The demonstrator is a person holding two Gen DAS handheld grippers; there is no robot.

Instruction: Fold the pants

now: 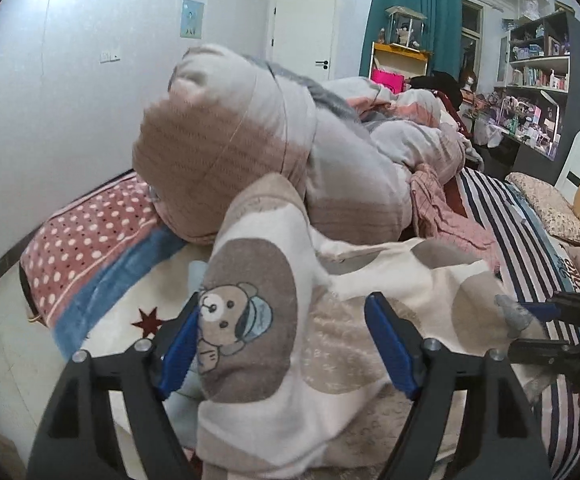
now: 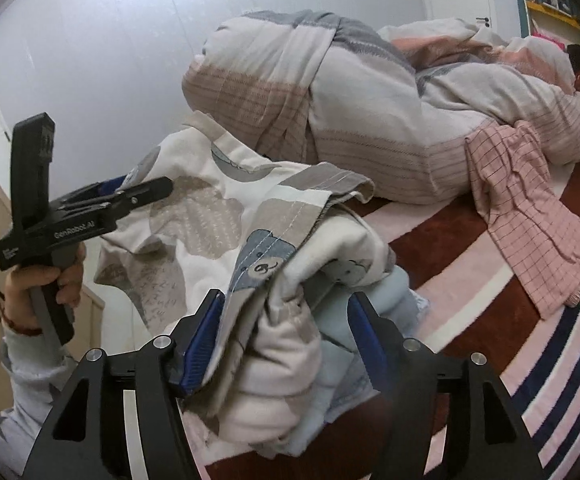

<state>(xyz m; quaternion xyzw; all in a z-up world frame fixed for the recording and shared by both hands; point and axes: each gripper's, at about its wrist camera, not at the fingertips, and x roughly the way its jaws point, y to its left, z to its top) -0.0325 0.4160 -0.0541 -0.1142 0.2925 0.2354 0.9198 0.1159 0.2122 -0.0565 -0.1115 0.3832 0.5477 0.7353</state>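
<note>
The pants (image 1: 330, 280) are cream with beige patches and a bear print, bunched in a heap on the bed. In the left wrist view my left gripper (image 1: 285, 340) has its blue pads wide apart around one end of the heap, not pressing it. The right gripper (image 1: 546, 320) shows at the right edge. In the right wrist view the pants (image 2: 217, 216) drape between the spread pads of my right gripper (image 2: 285, 340), brushing the left pad, over a light blue cloth (image 2: 394, 292). A hand holds the left gripper (image 2: 141, 192) at the far side of the heap.
A big rolled duvet (image 1: 249, 132) lies just behind the pants. A pink checked cloth (image 2: 522, 220) lies to the right on the striped blanket (image 2: 490, 340). A polka-dot sheet (image 1: 85, 248) covers the bed's left corner, by the wall. Shelves (image 1: 538, 64) stand far right.
</note>
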